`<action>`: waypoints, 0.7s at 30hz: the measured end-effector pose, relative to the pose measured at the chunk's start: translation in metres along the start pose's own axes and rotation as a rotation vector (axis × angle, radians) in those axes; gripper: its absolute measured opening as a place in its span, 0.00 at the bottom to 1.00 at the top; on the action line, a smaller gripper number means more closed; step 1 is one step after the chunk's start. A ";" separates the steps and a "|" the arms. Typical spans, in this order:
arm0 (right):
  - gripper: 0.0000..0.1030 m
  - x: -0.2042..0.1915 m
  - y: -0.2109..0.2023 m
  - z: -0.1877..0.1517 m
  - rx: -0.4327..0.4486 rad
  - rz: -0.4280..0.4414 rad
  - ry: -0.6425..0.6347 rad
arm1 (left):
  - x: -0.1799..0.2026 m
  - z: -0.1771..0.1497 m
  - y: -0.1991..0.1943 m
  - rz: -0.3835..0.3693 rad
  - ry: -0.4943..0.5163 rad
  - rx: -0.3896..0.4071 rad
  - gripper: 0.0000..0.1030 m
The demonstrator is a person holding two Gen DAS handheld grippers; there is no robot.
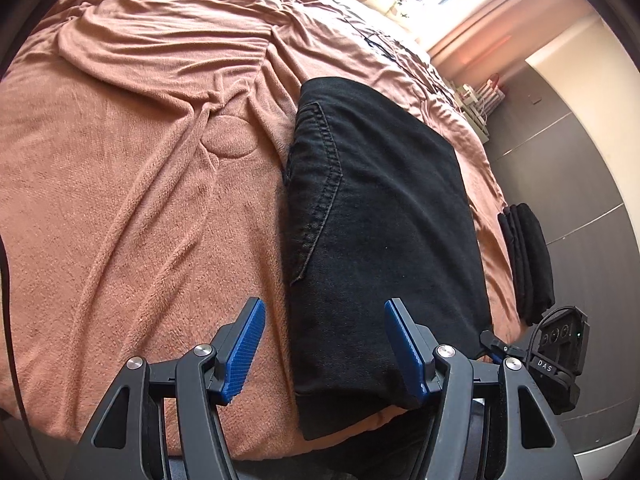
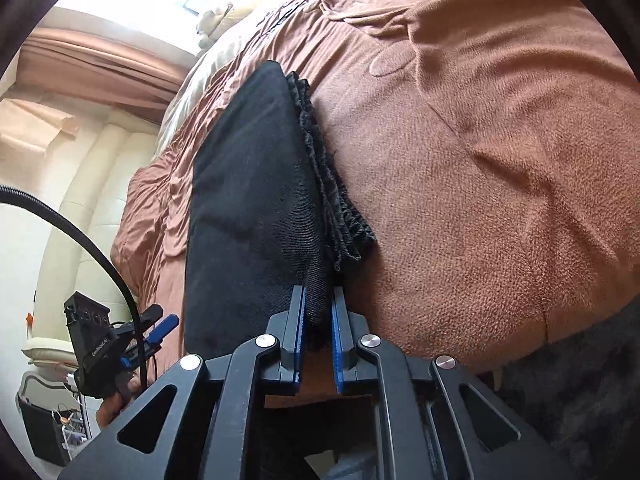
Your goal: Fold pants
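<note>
Black pants (image 1: 380, 208) lie folded on the bed (image 1: 120, 200) near its front edge, long axis running away from both grippers. Right gripper (image 2: 319, 312) is at the near corner, fingers (image 2: 298, 320) nearly together, clamped on the fabric edge. Left gripper (image 1: 325, 334) hovers over the other near corner, fingers apart, straddling the side edge, gripping nothing. Likely next: left closes.

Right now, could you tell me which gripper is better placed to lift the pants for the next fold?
Right. The right gripper already pinches the black pants' near corner; the left gripper is open over the other.
</note>
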State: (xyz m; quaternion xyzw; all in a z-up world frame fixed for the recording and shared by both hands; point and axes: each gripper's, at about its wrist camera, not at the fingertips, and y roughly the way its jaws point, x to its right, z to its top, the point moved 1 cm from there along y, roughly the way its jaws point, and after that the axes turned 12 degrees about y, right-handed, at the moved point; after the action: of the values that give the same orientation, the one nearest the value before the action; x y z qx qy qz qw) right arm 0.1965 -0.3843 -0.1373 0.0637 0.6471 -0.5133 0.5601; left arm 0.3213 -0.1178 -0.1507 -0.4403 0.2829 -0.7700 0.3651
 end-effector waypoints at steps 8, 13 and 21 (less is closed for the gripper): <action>0.09 -0.005 0.009 0.007 -0.011 -0.060 0.031 | -0.005 -0.003 0.012 -0.023 -0.032 -0.027 0.62; 0.26 -0.016 -0.003 0.004 0.001 -0.085 -0.018 | -0.007 -0.007 0.019 -0.044 -0.042 -0.043 0.62; 0.41 -0.030 -0.013 0.017 0.040 -0.069 -0.081 | -0.005 -0.006 0.021 -0.067 -0.040 -0.016 0.62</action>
State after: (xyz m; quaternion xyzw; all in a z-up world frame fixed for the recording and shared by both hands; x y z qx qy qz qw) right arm 0.2099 -0.3884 -0.1030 0.0317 0.6152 -0.5475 0.5664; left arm 0.3244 -0.1253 -0.1716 -0.4677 0.2669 -0.7706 0.3408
